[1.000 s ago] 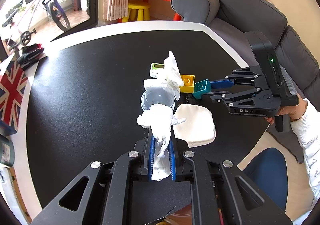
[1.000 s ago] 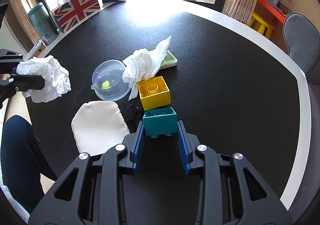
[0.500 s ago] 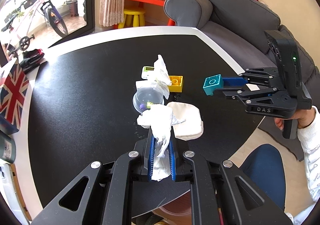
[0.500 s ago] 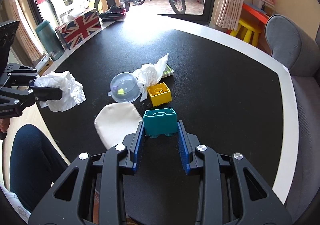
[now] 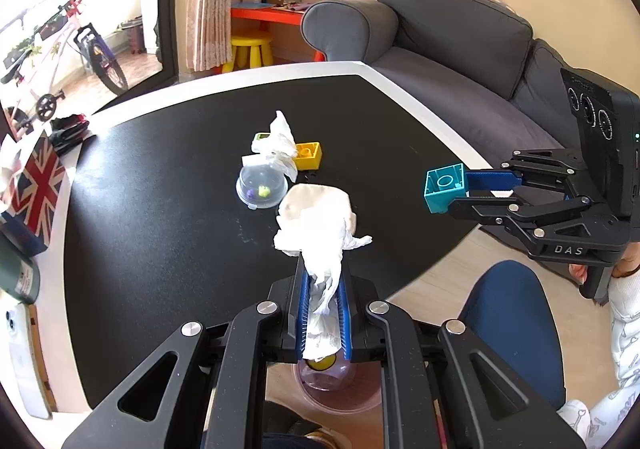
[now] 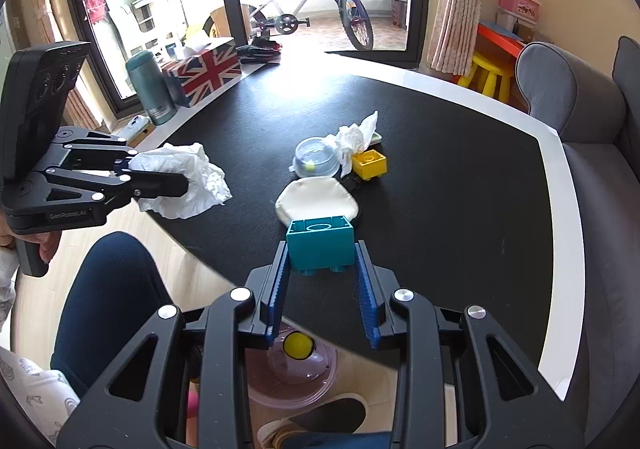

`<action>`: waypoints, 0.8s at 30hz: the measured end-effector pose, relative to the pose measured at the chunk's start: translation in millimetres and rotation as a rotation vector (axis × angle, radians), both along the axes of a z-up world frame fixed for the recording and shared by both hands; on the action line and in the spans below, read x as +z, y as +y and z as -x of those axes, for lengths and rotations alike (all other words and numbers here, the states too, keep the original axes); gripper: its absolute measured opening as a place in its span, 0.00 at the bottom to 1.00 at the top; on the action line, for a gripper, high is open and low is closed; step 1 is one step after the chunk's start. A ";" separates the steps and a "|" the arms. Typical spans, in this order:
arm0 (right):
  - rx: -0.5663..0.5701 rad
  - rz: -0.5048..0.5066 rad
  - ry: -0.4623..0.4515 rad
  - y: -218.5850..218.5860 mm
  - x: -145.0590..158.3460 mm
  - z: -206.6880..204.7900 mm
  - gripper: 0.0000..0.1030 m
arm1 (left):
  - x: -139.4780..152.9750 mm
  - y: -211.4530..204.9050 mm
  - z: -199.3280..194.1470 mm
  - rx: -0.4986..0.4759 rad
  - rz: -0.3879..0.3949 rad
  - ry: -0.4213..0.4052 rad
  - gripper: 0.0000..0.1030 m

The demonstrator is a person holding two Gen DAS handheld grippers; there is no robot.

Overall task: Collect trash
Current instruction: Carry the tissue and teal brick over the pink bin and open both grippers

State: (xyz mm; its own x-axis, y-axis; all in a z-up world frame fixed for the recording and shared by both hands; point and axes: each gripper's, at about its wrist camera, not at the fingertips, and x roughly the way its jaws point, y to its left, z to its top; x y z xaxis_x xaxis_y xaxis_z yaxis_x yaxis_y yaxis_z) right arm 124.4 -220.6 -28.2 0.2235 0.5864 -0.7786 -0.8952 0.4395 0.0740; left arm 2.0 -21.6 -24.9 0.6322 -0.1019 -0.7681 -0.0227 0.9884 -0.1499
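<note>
With the left claw [image 5: 324, 313] gripping the crumpled tissue [image 5: 320, 233] and the right claw [image 6: 322, 281] gripping the teal block [image 6: 320, 243], both are hanging near the tabletop [image 6: 440, 185] edge above the pink bowl [image 6: 292, 377], so each release is probably best made squarely over that bowl.

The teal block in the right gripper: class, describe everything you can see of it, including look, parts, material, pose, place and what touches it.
The teal block looks like glossy moulded plastic, a boxy toy brick. Its top carries one raised ring inside a raised rim, and short pegs show along its underside. It sits upright and level, clamped on its two side faces by the blue ribbed pads of the right gripper. It is held in the air near the black table's near edge; nothing else touches it.
</note>
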 end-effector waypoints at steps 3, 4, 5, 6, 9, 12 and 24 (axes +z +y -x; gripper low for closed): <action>0.001 -0.002 0.005 -9.1 -1.4 14.1 0.31 | -1.7 -7.1 10.4 -0.006 -0.001 0.001 0.12; 0.002 -0.002 0.011 -12.0 -2.6 18.6 0.31 | -2.9 -8.7 12.8 -0.008 0.002 0.002 0.12; 0.003 -0.001 0.016 -14.4 -4.3 22.9 0.31 | -4.3 -11.5 16.1 -0.010 0.005 0.003 0.12; 0.007 0.004 0.021 -16.7 -6.6 27.2 0.31 | -5.8 -14.3 18.8 -0.012 0.007 0.005 0.12; 0.015 0.011 0.039 -22.0 -13.0 38.2 0.31 | -11.2 -22.3 27.0 -0.019 0.013 0.013 0.12; 0.015 0.018 0.056 -27.0 -20.7 46.7 0.31 | -17.4 -27.3 34.4 -0.018 0.029 0.021 0.12; 0.044 0.035 0.125 -33.7 -42.5 65.1 0.31 | -31.3 -37.6 48.9 -0.024 0.060 0.042 0.12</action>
State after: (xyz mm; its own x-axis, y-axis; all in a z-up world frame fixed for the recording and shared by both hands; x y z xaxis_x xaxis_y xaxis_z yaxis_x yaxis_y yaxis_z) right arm 59.3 -254.3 -70.7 0.0981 0.5655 -0.8189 -0.8982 0.4045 0.1718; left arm -46.9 -59.2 -56.2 0.5963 -0.1634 -0.7860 -0.0064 0.9781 -0.2082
